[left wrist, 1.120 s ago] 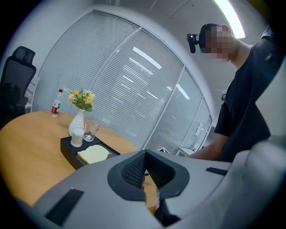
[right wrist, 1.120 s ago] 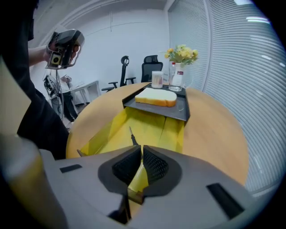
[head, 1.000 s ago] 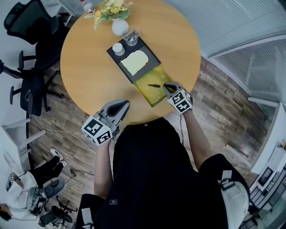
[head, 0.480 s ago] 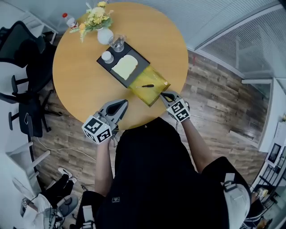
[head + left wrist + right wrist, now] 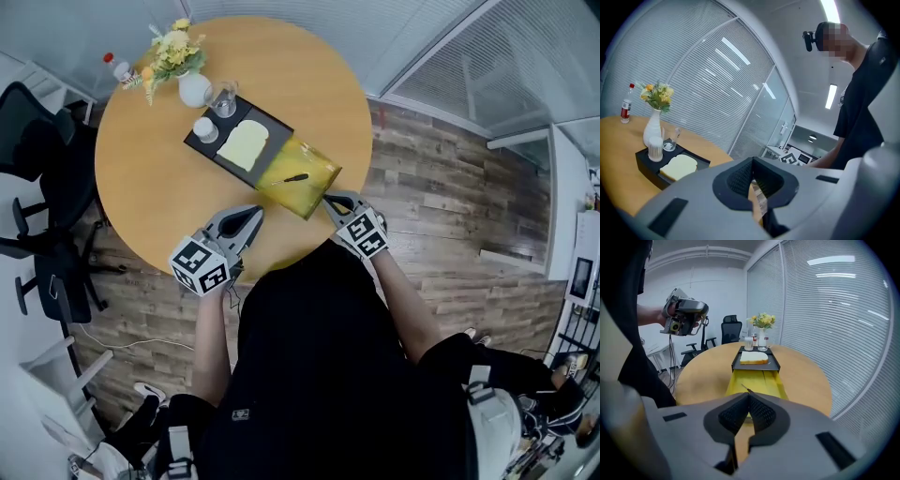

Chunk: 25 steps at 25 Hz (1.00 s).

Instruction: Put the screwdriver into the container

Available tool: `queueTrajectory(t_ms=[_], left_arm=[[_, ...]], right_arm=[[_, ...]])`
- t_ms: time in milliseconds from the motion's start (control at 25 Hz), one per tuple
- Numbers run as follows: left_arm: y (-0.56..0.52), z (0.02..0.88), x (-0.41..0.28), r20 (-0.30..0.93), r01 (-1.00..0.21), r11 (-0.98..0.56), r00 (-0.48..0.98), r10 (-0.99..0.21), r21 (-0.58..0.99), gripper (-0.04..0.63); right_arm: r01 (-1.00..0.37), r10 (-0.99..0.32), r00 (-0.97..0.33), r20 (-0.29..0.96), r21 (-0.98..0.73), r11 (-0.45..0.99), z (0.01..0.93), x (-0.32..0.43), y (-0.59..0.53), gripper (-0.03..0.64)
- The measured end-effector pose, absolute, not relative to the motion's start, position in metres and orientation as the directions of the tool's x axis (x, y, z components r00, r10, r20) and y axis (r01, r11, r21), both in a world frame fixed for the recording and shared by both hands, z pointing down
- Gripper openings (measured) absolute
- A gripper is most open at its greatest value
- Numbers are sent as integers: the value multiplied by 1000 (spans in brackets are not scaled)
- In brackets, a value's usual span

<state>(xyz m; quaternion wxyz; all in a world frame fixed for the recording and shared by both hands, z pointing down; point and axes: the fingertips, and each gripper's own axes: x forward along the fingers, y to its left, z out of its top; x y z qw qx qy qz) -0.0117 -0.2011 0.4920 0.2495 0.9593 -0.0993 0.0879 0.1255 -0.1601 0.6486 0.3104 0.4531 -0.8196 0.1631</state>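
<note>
A black screwdriver (image 5: 295, 177) lies inside the yellow container (image 5: 312, 190) near the round table's front edge. In the right gripper view its thin tip (image 5: 745, 389) shows just past the jaws, on the container's floor (image 5: 761, 380). My right gripper (image 5: 330, 197) (image 5: 749, 397) is shut and empty, just short of the container's near corner and apart from the screwdriver. My left gripper (image 5: 253, 214) (image 5: 752, 161) is also shut and empty, held over the table's front edge to the left of the container.
A black tray (image 5: 217, 153) with a slice of bread (image 5: 243, 143) and a white cup (image 5: 203, 127) touches the container's far end. Behind it stand a glass (image 5: 223, 97), a vase of flowers (image 5: 192, 89) and a bottle (image 5: 117, 67). Black office chairs (image 5: 42, 159) stand at the left.
The head view has swung, so the table sits further left in it. My right gripper has drawn back a little from the container. The screwdriver stays in the container.
</note>
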Motion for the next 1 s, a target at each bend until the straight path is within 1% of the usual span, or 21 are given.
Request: queueTrajectory(t_ms=[160,400,720,1000], left_arm=[[-196,493,-15,224,-213,-864,967,-120,457,3],[-199,489,-20,226,-203,-874,968,-110,442,3],[-192,490,-15,221,-201,-874,969,-111,443,3],[-179,492,-10,228,-177,-881,970,-82,439,3]], right_arm=[[-853,-658,-376,652,33,521,642,127,-157,5],[-859,-672,-363,646,47,509,638,124,-154,5],[-843,-620,-403,673,-10,537,642,115,-140,6],[-853,-651,-382,656,22,522,634,123,-140,6]])
